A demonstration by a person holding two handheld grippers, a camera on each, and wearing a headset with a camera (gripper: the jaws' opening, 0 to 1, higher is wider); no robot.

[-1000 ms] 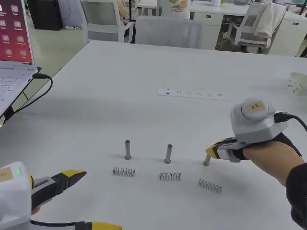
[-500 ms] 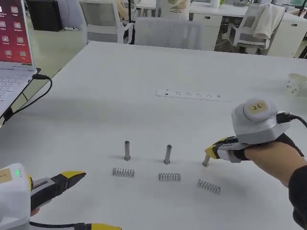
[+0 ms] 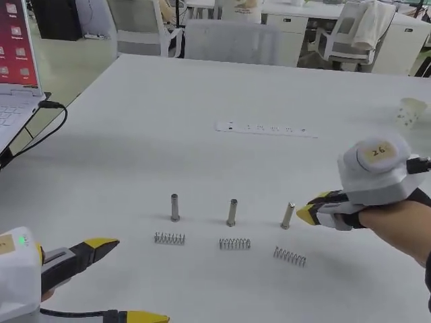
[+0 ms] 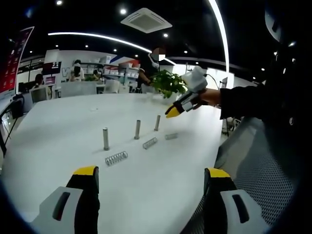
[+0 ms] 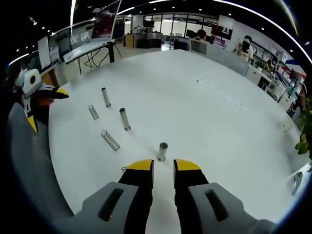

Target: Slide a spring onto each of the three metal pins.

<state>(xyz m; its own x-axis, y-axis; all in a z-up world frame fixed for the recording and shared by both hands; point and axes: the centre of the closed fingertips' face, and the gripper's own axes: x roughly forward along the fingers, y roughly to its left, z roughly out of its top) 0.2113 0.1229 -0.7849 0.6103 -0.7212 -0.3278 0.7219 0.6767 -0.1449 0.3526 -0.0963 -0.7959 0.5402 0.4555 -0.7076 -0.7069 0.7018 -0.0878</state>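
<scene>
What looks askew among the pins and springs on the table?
The rightmost spring lies slanted; the other two springs lie level before their pins. The pin nearest the right tool seems to lean slightly, perhaps only a lens effect.

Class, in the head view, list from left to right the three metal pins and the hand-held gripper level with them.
left pin → middle pin → right pin → right hand-held gripper
</scene>
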